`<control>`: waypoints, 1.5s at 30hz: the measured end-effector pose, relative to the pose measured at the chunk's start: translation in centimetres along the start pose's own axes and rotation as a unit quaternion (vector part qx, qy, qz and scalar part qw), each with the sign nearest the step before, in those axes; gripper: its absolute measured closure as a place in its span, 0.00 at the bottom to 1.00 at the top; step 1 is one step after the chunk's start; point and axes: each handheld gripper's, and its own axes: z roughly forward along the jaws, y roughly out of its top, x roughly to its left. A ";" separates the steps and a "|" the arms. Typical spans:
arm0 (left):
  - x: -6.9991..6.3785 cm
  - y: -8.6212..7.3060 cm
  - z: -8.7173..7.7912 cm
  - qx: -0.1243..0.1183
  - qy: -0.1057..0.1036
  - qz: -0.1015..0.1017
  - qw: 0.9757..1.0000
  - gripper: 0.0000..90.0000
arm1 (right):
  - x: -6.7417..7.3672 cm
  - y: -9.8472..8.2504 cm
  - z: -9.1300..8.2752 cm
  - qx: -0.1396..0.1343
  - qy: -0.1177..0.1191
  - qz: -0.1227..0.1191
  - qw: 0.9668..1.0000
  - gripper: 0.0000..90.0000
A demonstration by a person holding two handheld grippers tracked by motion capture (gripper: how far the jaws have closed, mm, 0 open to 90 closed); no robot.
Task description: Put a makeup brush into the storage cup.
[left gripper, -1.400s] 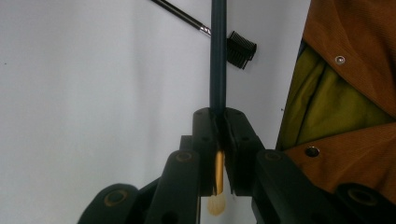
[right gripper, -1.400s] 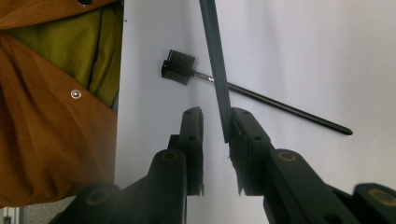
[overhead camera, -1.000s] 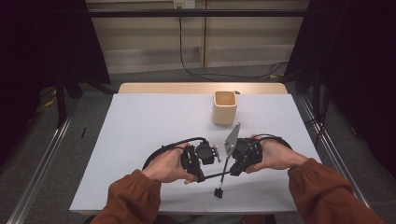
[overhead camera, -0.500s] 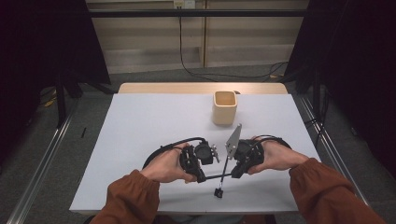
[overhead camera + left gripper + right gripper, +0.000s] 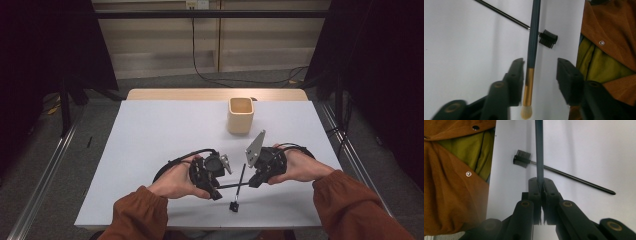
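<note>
– Two claws on one makeup brush [image 5: 534, 30]?
– Not any more. Left claw [image 5: 540, 62] just opened to a middling gap, with the brush's gold-banded tip loose between its jaws. Right claw [image 5: 541, 181] clamped tight on the handle. Handover probably complete.
– Different from a second earlier?
– Only that grip. Hands, lash comb [image 5: 548, 38] just beyond the claws, cup [image 5: 240, 115] farther off on the desk [image 5: 160, 125]: all unmoved.

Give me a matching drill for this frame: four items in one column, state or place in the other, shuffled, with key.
1. left gripper
2. right gripper
3. comb wand
4. wooden cup

A. lying flat on the white table
B. standing upright at the far side
C. jaws apart, brush tip between them, just been opening
D. jaws clamped on the brush handle

Pairs: 1-C, 2-D, 3-A, 4-B
</note>
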 end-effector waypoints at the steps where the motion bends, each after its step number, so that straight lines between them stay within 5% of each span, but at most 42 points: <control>1: 0.2 0.0 -0.1 0.004 0.003 0.003 1.000 0.54 | 0.0 0.0 0.0 0.000 -0.001 0.000 1.000 0.96; 4: 0.4 -0.3 -0.2 -0.015 0.011 -0.021 1.000 0.42 | -0.1 -0.1 -0.1 -0.001 -0.003 0.002 1.000 0.96; 14: 1.0 -1.1 -0.5 -0.051 0.031 -0.052 0.997 0.12 | -0.1 -1.1 -0.1 -0.015 0.002 0.025 1.000 0.96; 22: 1.5 -2.1 -1.0 -0.087 0.033 -0.066 0.993 0.06 | -0.6 -2.4 -0.9 -0.041 0.002 0.041 0.998 0.96; 30: 1.7 -3.9 -1.9 -0.144 0.046 -0.086 0.985 0.06 | -0.9 -5.1 -1.6 -0.079 -0.020 0.074 0.994 0.96; 42: 2.0 -6.1 -2.0 -0.185 0.065 -0.099 0.976 0.05 | 0.8 -5.8 -2.1 -0.106 -0.040 0.069 0.991 0.96; 45: 1.7 -6.5 -2.2 -0.197 0.090 -0.104 0.971 0.05 | 1.3 -5.5 -1.9 -0.122 -0.049 0.064 0.989 0.96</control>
